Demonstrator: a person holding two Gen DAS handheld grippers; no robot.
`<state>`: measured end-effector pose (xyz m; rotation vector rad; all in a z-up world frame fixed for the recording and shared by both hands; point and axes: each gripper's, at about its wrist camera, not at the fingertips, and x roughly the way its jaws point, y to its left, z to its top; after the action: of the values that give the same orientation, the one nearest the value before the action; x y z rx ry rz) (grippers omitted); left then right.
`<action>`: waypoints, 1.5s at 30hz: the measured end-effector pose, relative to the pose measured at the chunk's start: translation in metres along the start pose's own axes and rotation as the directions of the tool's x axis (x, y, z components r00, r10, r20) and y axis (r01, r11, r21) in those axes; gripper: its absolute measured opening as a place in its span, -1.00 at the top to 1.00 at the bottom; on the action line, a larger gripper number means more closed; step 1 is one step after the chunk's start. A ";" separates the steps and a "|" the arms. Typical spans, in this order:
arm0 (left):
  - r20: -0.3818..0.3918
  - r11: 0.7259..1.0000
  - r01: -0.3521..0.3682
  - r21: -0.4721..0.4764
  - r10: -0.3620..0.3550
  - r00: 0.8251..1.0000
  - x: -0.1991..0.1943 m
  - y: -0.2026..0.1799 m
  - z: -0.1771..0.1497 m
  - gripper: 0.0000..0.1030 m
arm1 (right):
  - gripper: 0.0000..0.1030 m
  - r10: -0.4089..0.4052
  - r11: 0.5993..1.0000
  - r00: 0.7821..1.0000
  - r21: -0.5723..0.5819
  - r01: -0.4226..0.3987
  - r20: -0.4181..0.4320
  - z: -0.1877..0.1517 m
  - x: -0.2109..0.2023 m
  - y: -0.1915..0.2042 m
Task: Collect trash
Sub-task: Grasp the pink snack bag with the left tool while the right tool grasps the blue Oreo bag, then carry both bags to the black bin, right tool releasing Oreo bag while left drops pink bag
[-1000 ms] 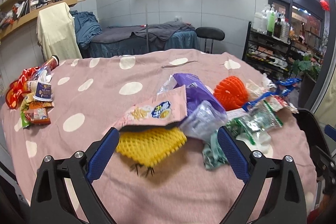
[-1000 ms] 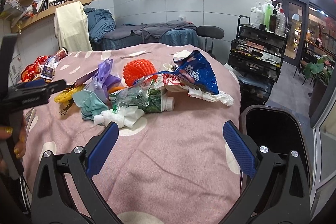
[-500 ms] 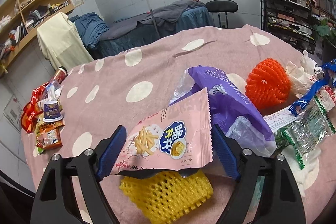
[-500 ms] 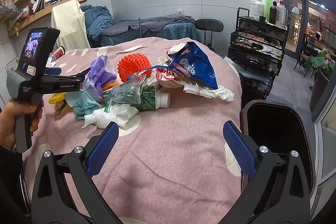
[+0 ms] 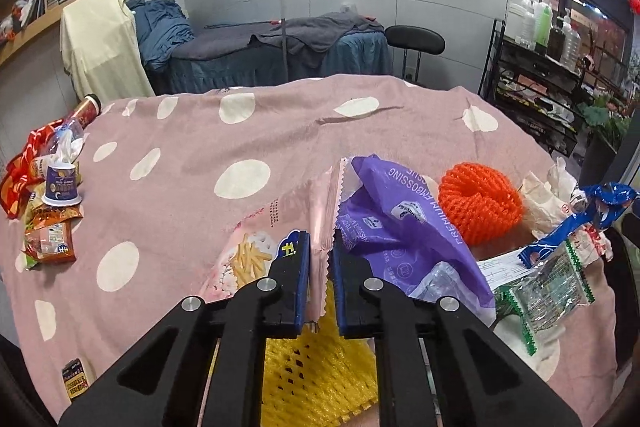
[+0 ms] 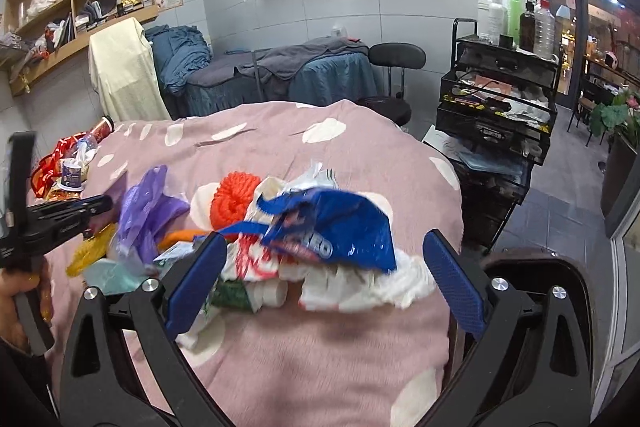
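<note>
My left gripper [image 5: 319, 247] is shut on a pink snack bag [image 5: 256, 247] at its zigzag edge, above a yellow foam net [image 5: 316, 379]. A purple bag [image 5: 404, 223], an orange foam net [image 5: 480, 203] and a green wrapper [image 5: 548, 291] lie to its right. My right gripper [image 6: 324, 275] is open, its fingers [image 6: 196, 279] on either side of a blue Oreo bag [image 6: 336, 227] lying on white tissue and a plastic bottle [image 6: 264, 291]. The left gripper also shows in the right wrist view [image 6: 96, 205].
A pink polka-dot cloth [image 5: 240, 131] covers the table. More wrappers and a small cup [image 5: 60, 183] lie at its left edge. A black bin [image 6: 536, 267] stands by the table's right side. A black trolley [image 6: 496, 115] with bottles is beyond.
My left gripper has closed on the pink snack bag. My right gripper has moved forward until its open fingers flank the blue Oreo bag.
</note>
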<state>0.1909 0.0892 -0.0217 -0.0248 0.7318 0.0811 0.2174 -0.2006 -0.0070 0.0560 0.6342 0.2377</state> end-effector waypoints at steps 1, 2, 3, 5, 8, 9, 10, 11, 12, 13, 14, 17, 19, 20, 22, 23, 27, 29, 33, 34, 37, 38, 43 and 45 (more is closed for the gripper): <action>0.007 1.000 0.001 -0.001 -0.001 1.000 -0.002 0.000 0.001 0.83 | -0.72 -0.001 1.000 1.000 -0.007 0.001 -0.001 0.003 0.004 0.001; 0.019 1.000 0.004 -0.004 -0.004 1.000 -0.006 0.001 0.002 0.83 | -0.59 -0.005 1.000 1.000 -0.018 0.005 -0.003 0.006 0.009 0.002; 0.025 1.000 0.007 -0.006 -0.007 1.000 -0.008 0.001 0.003 0.84 | -0.36 -0.018 0.999 1.000 -0.032 0.018 -0.009 0.009 0.016 0.003; 0.036 1.000 0.013 -0.013 -0.013 0.999 -0.013 0.003 0.004 0.85 | 0.14 -0.026 0.999 0.999 -0.043 0.025 -0.026 0.010 0.025 0.004; 0.059 1.000 0.021 -0.019 -0.020 0.998 -0.022 0.007 0.006 0.86 | 0.67 -0.017 1.000 1.000 -0.024 0.016 -0.021 0.008 0.026 0.000; 0.065 0.999 0.026 -0.023 -0.025 0.998 -0.026 0.008 0.007 0.86 | 0.77 -0.012 1.000 1.000 -0.017 0.012 -0.011 0.008 0.023 -0.003; 0.071 0.999 0.033 -0.027 -0.031 0.997 -0.029 0.009 0.007 0.86 | 0.81 -0.010 1.000 1.000 -0.015 0.010 -0.006 0.007 0.021 -0.004; 0.077 0.998 0.046 -0.033 -0.043 0.996 -0.033 0.010 0.008 0.87 | 0.84 -0.005 1.000 1.000 -0.012 0.005 -0.001 0.005 0.018 -0.004; 0.085 0.998 0.057 -0.039 -0.054 0.995 -0.038 0.010 0.009 0.87 | 0.86 0.007 1.000 1.000 -0.007 -0.007 0.013 0.006 0.011 -0.006; 0.092 0.997 0.065 -0.040 -0.061 0.994 -0.042 0.010 0.009 0.87 | 0.86 0.007 1.000 1.000 -0.007 -0.007 0.019 0.005 0.008 -0.006; 0.103 0.996 0.075 -0.042 -0.071 0.992 -0.049 0.010 0.011 0.87 | 0.87 0.008 1.000 0.999 -0.007 -0.007 0.035 0.005 0.001 -0.007; 0.129 0.993 0.111 -0.051 -0.104 0.986 -0.065 0.009 0.013 0.87 | 0.89 0.018 1.000 0.998 0.007 -0.018 0.067 0.006 -0.017 -0.008; 0.148 0.989 0.138 -0.051 -0.129 0.980 -0.077 0.008 0.015 0.87 | 0.89 0.027 0.999 0.996 0.017 -0.029 0.083 0.006 -0.027 -0.011; 0.158 0.987 0.153 -0.049 -0.143 0.977 -0.083 0.006 0.016 0.87 | 0.89 0.027 0.999 0.995 0.019 -0.029 0.096 0.006 -0.035 -0.012; 0.175 0.983 0.181 -0.042 -0.171 0.969 -0.095 0.002 0.017 0.87 | 0.89 0.023 0.999 0.993 0.025 -0.026 0.114 0.006 -0.047 -0.014; 0.183 0.979 0.203 -0.036 -0.193 0.964 -0.101 -0.001 0.018 0.87 | 0.89 0.021 0.999 0.992 0.030 -0.025 0.123 0.005 -0.053 -0.016; 0.193 0.960 0.278 -0.013 -0.271 0.943 -0.114 -0.015 0.021 0.87 | 0.89 0.006 0.998 0.988 0.057 -0.015 0.153 0.000 -0.079 -0.024; 0.204 0.956 0.294 0.015 -0.291 0.935 -0.122 -0.026 0.021 0.87 | 0.89 -0.012 0.998 0.986 0.070 0.000 0.167 -0.004 -0.092 -0.030; 0.219 0.939 0.339 0.055 -0.342 0.914 -0.132 -0.046 0.026 0.87 | 0.89 -0.043 0.994 0.982 0.103 0.024 0.186 -0.011 -0.114 -0.045; 0.223 0.936 0.346 0.068 -0.352 0.909 -0.135 -0.051 0.028 0.87 | 0.89 -0.058 0.993 0.980 0.112 0.037 0.190 -0.013 -0.120 -0.050; 0.231 0.925 0.369 0.094 -0.381 0.895 -0.141 -0.064 0.033 0.88 | 0.89 -0.107 0.986 0.975 0.148 0.078 0.196 -0.020 -0.134 -0.068; 0.232 0.917 0.386 0.099 -0.399 0.887 -0.143 -0.069 0.036 0.88 | 0.89 -0.116 0.984 0.974 0.158 0.086 0.195 -0.022 -0.137 -0.072; 0.228 0.891 0.431 0.141 -0.453 0.862 -0.147 -0.096 0.044 0.88 | 0.89 -0.172 0.967 0.969 0.220 0.131 0.178 -0.035 -0.148 -0.100; 0.215 0.881 0.448 0.156 -0.473 0.855 -0.145 -0.107 0.043 0.88 | 0.89 -0.184 0.959 0.969 0.247 0.140 0.163 -0.040 -0.149 -0.112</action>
<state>0.1210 -0.0251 0.1070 -0.0926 0.4621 -0.4096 0.1002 -0.3453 0.0330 0.2497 0.4760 -0.0040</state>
